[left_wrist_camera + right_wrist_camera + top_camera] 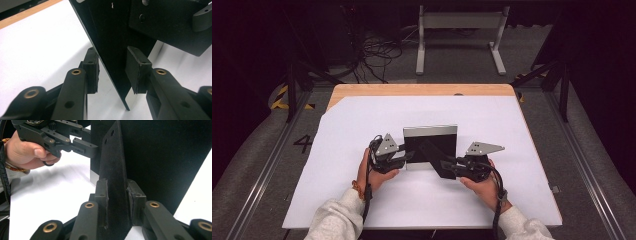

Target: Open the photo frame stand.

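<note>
The black picture frame [430, 146] is lying face down mid-tabletop [362, 150], so its front is hidden. The right tool [447, 165] is clamping the frame's felt-covered stand [115, 177], at 5 o'clock. The left tool [408, 156], at 9 o'clock, is straddling the frame's thin edge, jaws apart.

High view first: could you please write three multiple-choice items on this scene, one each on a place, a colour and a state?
1. Where is the frame? A on the floor; B on the white sheet; C on bare wood.
2. Its back is: A red; B black; C yellow.
3. The jaws of the right gripper are: A wide open; B shut on a cable; C shut on the stand leg.
Answers: B, the high view shows it mid-sheet; B, it looks black in every view; C, both pads press the leg.
</note>
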The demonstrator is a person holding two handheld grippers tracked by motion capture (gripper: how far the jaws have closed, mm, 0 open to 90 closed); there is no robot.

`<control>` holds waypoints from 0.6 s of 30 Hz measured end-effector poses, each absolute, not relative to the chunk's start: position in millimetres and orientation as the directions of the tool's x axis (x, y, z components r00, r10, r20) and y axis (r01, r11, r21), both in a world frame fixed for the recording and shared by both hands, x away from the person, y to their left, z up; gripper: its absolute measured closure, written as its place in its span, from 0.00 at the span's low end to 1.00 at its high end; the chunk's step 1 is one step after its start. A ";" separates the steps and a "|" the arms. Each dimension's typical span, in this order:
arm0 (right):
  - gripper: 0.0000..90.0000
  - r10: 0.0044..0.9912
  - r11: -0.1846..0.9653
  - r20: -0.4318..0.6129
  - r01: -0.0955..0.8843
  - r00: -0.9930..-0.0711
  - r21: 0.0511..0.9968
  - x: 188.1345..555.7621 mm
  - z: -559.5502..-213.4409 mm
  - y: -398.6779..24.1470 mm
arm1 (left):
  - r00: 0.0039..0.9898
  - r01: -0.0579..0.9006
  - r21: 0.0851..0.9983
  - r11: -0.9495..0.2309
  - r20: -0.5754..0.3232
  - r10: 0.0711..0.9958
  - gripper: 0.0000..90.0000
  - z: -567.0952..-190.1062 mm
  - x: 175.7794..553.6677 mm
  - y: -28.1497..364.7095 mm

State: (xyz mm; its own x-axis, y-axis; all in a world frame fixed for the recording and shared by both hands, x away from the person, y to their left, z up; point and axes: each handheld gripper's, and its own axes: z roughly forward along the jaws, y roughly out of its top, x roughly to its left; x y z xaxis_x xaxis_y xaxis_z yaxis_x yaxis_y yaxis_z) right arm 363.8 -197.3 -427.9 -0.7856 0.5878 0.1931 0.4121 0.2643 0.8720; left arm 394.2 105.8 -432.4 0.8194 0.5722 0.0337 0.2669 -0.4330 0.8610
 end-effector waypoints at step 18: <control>0.83 0.578 0.291 0.170 0.395 -0.798 0.871 359.9 -427.6 -197.0 | 0.870 0.309 0.805 -0.506 -0.024 0.493 0.55 -446.8 400.5 96.4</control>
